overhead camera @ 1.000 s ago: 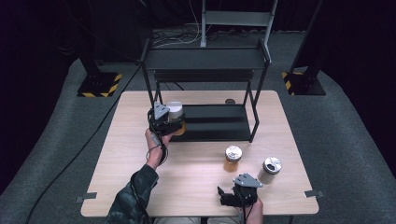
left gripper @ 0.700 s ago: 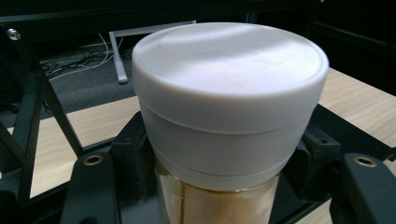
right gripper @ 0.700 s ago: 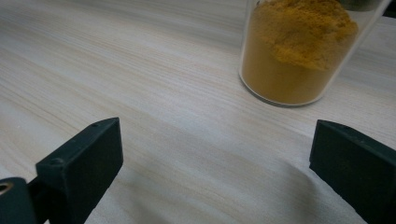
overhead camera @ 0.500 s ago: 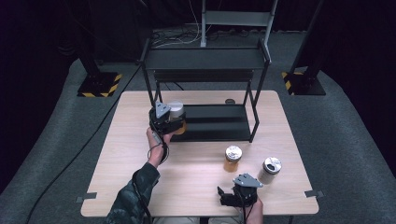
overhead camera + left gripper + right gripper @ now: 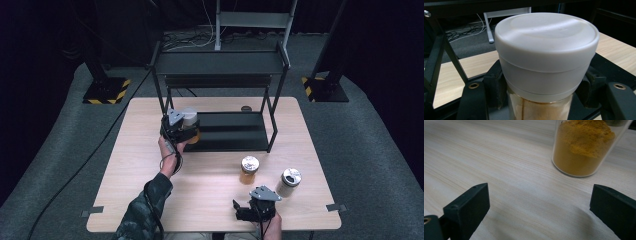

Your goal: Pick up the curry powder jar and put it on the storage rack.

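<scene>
My left gripper point(image 5: 181, 131) is shut on a glass jar point(image 5: 189, 119) with a white lid, held upright at the left end of the black rack's lower shelf point(image 5: 230, 131). In the left gripper view the jar point(image 5: 546, 57) stands between both black jaws, with brownish powder under the lid. My right gripper point(image 5: 241, 209) rests open near the table's front edge, nothing between its fingers point(image 5: 469, 207). A jar of orange powder point(image 5: 249, 170) stands just beyond it; the same orange jar point(image 5: 584, 147) is up and to the right in the right gripper view.
A two-level black metal rack point(image 5: 220, 62) stands at the back of the wooden table point(image 5: 150, 185). A pale jar with a speckled lid point(image 5: 289, 181) stands right of the orange one. A small brown object point(image 5: 246, 108) lies behind the rack.
</scene>
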Tool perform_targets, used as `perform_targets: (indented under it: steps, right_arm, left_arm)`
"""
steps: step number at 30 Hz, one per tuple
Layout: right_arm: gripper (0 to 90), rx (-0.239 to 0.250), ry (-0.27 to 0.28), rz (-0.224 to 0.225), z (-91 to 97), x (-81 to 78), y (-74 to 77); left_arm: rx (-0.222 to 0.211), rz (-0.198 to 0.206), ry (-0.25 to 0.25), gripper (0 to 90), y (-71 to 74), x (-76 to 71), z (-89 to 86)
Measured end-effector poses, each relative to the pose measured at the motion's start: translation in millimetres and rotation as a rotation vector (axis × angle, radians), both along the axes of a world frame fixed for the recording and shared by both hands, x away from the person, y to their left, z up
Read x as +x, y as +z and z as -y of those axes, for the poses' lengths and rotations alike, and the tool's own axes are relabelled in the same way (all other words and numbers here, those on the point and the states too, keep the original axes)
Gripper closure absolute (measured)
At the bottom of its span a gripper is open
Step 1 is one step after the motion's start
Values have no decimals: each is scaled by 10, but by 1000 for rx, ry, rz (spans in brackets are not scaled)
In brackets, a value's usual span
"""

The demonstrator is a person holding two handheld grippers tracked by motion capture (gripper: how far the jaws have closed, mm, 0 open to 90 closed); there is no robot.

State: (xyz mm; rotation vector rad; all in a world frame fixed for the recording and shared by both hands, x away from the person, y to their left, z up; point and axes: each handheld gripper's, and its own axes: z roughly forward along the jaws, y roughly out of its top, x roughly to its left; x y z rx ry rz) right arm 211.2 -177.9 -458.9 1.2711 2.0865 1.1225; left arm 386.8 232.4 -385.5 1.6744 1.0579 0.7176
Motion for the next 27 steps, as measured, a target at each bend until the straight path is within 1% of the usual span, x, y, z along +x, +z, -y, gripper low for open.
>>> perform_targets:
  steps: [5,7,27]
  right_arm:
    - [18,1,-1,1,0,-3,-2]
    - [18,1,0,2,0,-4,-2]
    - [18,0,0,6,0,-8,-6]
  left_arm:
    - [1,0,3,352,-22,22,13]
    - [-5,0,7,352,-34,31,24]
    - [14,-18,38,352,-109,132,31]
